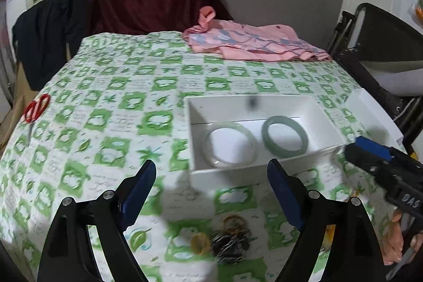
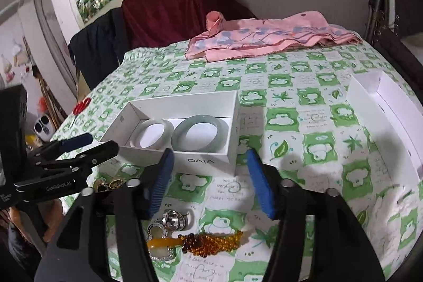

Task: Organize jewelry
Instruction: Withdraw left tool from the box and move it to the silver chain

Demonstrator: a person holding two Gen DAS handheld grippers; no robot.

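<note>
- Nearest me, my left gripper (image 1: 211, 177) hangs with its jaws spread wide and nothing between them; a small heap of rings (image 1: 227, 242) lies on the cloth just below and between the fingers.
- My right gripper (image 2: 210, 164) stands partly open, also empty. Under it lie a silver ring (image 2: 173, 219), a heart-shaped pendant (image 2: 158, 242) and a string of amber beads (image 2: 211, 241), all touching or nearly so.
- Just beyond both sets of fingertips sits an open white box (image 2: 206, 163) on the green-and-white checked tablecloth (image 2: 304, 123).
- Inside the box two pale green jade bangles lie flat, side by side: a lighter bangle (image 1: 229, 144) and a darker bangle (image 1: 285, 136).
- The box's lid (image 2: 388, 118) rests to the right, well apart.
- Red-handled scissors (image 1: 35, 110) lie at the table's left edge.
- Farthest, a pink cloth (image 1: 253, 42) is bunched at the table's back.
</note>
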